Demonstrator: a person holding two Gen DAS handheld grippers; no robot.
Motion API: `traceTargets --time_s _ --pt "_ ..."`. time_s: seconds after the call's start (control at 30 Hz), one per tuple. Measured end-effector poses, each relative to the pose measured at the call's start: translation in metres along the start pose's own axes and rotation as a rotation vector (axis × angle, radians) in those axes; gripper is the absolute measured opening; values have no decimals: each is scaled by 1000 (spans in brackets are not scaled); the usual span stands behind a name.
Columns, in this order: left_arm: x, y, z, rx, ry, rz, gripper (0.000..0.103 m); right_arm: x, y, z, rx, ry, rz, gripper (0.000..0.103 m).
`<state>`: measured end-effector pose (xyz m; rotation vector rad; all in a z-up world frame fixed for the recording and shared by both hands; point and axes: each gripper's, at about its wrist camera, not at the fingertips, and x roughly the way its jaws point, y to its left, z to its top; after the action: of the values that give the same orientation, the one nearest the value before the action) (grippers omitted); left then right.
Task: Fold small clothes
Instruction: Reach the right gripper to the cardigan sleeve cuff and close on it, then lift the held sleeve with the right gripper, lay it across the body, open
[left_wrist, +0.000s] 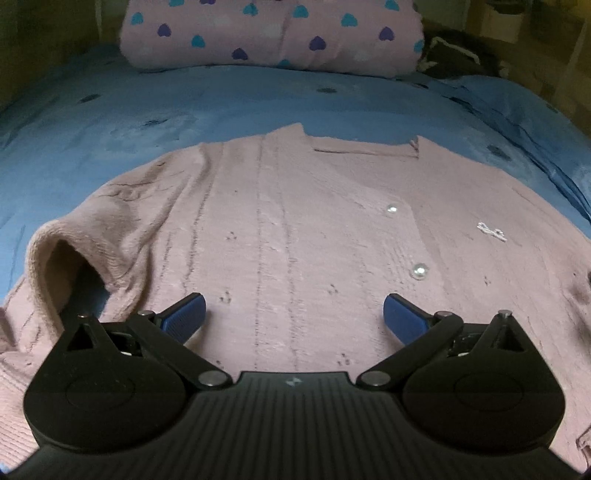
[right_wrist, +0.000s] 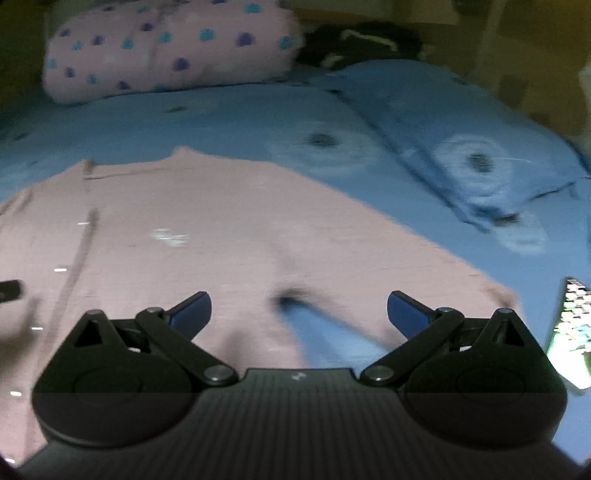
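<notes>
A wide bed covered in a blue sheet with dark flower prints (left_wrist: 110, 110) fills both views, with a pink pillow dotted with blue and purple hearts (left_wrist: 273, 33) at its far end. A small pink knitted cardigan with pearl buttons (left_wrist: 295, 221) lies spread flat on the sheet, one sleeve cuff (left_wrist: 55, 254) curled up at the left. Folding appears barely begun: no clear fold shows. The left gripper (left_wrist: 294, 314) and the right gripper (right_wrist: 299, 314) hover over it, both released and empty.
</notes>
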<state>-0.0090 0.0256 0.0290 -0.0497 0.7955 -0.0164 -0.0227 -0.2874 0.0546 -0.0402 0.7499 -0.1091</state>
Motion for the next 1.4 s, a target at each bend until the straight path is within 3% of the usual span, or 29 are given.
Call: traceTargets --time_s 0.4,0.63,0.77,0.9,0.97,1.07,1.13,1.4 --pt "5 -2 -2 11 16 21 103 27 -96 0 72 34 -264 103" --pt "7 -3 -1 9 15 30 103 46 -121 -8 92 94 -315 103" --pt "8 -3 -1 9 15 31 103 53 -130 -13 157 115 -268 103" --pt "8 -2 -2 10 19 34 103 56 -140 -18 274 131 -186 91" --pt "8 -2 -1 7 20 36 103 53 -141 -18 290 124 -160 78" --pt "8 -1 -1 3 18 33 103 48 -136 -16 285 118 -128 50" --pt "7 -1 0 3 17 32 103 44 -131 -12 279 113 -105 23" --pt "5 4 2 -14 11 33 103 17 -115 6 280 0 -63 17"
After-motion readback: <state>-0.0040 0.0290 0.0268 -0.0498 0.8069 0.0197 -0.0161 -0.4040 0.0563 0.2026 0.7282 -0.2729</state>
